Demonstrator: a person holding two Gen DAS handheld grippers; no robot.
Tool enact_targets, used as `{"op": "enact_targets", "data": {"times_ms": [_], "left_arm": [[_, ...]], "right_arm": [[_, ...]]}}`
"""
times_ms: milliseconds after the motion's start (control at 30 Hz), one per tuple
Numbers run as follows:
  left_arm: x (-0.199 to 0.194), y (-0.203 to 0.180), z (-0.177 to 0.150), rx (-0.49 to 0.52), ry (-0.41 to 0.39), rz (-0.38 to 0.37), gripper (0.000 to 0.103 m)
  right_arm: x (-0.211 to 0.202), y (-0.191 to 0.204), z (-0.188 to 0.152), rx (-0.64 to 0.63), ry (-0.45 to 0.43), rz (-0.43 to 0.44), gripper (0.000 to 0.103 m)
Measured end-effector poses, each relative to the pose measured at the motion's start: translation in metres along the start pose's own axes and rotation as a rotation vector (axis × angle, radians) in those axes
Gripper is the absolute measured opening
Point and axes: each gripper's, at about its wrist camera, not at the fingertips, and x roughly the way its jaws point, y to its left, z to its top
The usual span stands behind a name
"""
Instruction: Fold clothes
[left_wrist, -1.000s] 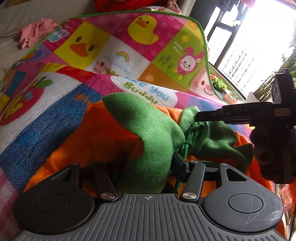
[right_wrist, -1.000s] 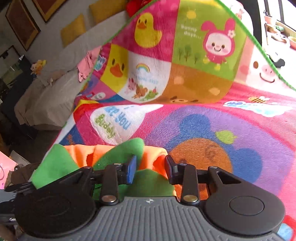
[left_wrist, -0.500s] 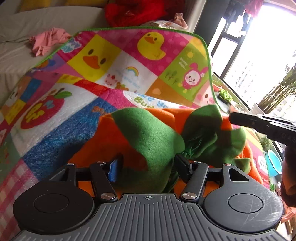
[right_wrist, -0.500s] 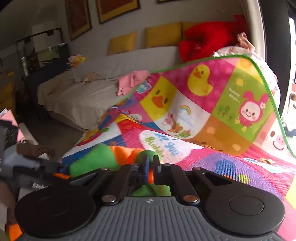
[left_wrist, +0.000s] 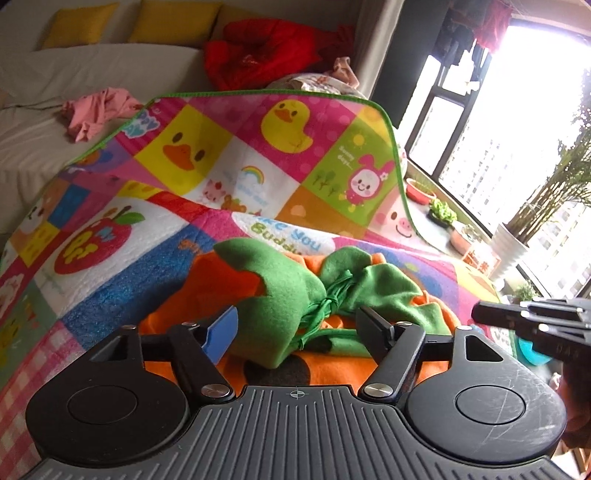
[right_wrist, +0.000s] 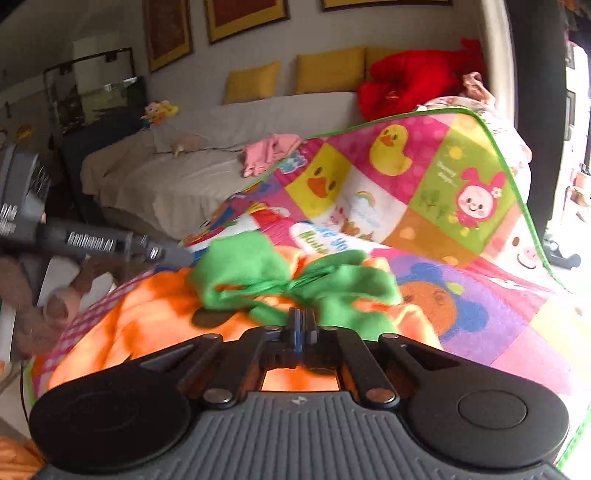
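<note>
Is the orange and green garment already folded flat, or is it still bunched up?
Still bunched up. The garment lies in a rumpled heap on the play mat, its green collar flaps sticking up around a knotted green cord.

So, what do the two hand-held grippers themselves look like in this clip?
Both look alike: a ribbed dark grey body, two round black discs at the sides, and black linkage arms with silver pivot screws. The left hand-held gripper has black fingers, one faced with a blue pad. The right hand-held gripper also shows blue between its black fingers. Seen side-on, each has a long black bar with pale lettering. No cables show.
</note>
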Motion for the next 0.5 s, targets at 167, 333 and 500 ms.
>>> {"op": "enact_targets", "data": {"times_ms": [167,333,500], "left_arm": [[0.033,0.001,0.003,0.014,0.067,-0.029,0.062],[0.059,0.011,-0.003,0.023,0.142,-0.015,0.060],[0.064,0.017,-0.008,0.027,0.158,-0.028,0.060]], "right_arm": [[0.052,-0.038,0.025,0.106,0.050,-0.021,0.021],[0.124,-0.077,0.038,0.248,0.139,-0.064,0.030],[0.180,-0.088,0.030,0.323,0.195,-0.003,0.031]]}}
